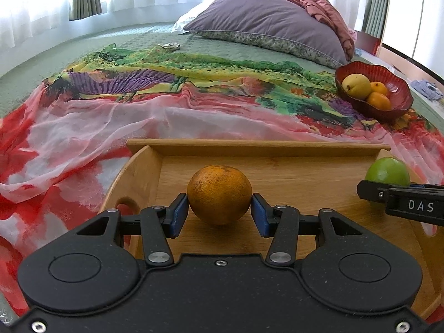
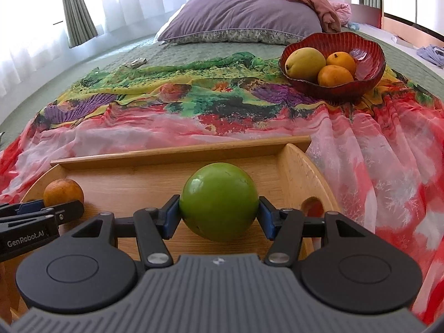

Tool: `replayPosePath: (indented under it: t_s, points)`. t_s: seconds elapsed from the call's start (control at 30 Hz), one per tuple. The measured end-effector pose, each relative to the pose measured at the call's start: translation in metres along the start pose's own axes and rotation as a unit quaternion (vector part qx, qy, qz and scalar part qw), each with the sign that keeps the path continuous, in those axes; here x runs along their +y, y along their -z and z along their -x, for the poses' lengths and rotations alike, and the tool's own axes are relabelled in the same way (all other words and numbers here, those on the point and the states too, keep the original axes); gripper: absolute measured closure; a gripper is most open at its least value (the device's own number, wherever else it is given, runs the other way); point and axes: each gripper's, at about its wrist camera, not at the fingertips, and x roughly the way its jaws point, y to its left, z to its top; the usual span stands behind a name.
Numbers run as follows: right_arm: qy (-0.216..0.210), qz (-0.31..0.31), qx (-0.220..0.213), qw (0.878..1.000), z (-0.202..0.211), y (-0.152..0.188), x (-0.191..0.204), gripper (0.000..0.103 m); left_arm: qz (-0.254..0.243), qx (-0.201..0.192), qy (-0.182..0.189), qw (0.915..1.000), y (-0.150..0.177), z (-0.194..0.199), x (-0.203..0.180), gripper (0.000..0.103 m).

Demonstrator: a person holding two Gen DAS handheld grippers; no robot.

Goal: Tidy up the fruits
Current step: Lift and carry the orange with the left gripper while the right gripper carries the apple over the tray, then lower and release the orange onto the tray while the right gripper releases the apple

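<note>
Light: bright daylight came through white curtains point(image 1: 33, 8) at 11 o'clock, blown out to glare.
Shadows: soft, faint under the orange point(image 1: 219, 194).
Distortion: strong fisheye bending at edges, dark corners.
Focus: mostly sharp.

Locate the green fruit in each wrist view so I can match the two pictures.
Left wrist view: the green fruit sits at the right edge, behind the right tongs.
Right wrist view: the green fruit fills the centre, clamped between the blue pads.
Shared landmark: the red bowl of fruit, upper right in both.
</note>
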Motion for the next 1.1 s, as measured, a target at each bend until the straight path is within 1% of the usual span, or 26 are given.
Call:
replayPosePath:
  t_s: [0.4, 0.87, 0.93, 1.0, 1.03, 1.1]
  points:
    - [0.003, 0.02, 0.005, 1.0, -0.0025, 0.003, 0.0076, 0.042, -0.005, -0.002, -0.004, 1.0, 0.0011, -0.0003, -0.0023, 0.055]
    - [0.002, 0.02, 0.007, 1.0, -0.0024, 0.0036, 0.0075, 0.041, -0.005, -0.002, -0.003, 1.0, 0.001, -0.0007, -0.003, 0.054]
    - [0.001, 0.021, 0.008, 1.0, -0.002, 0.004, 0.0068, 0.038, -0.005, -0.001, -0.004, 1.0, 0.001, -0.0003, -0.0034, 0.054]
    - [-0.002, 0.02, 0.008, 1.0, -0.0009, 0.0043, 0.006, 0.037, -0.007, 0.001, -0.004, 1.0, 0.0015, -0.0002, -0.0038, 0.054]
    - [-0.005, 0.019, 0.007, 1.0, 0.0, 0.0044, 0.0057, 0.03, -0.009, 0.0, -0.005, 0.9999, 0.0014, 0.0003, -0.0035, 0.053]
    - [-0.009, 0.021, 0.005, 1.0, 0.0024, 0.0049, 0.0059, 0.03, -0.014, -0.003, -0.01, 0.9998, 0.0019, 0.0022, -0.0039, 0.043]
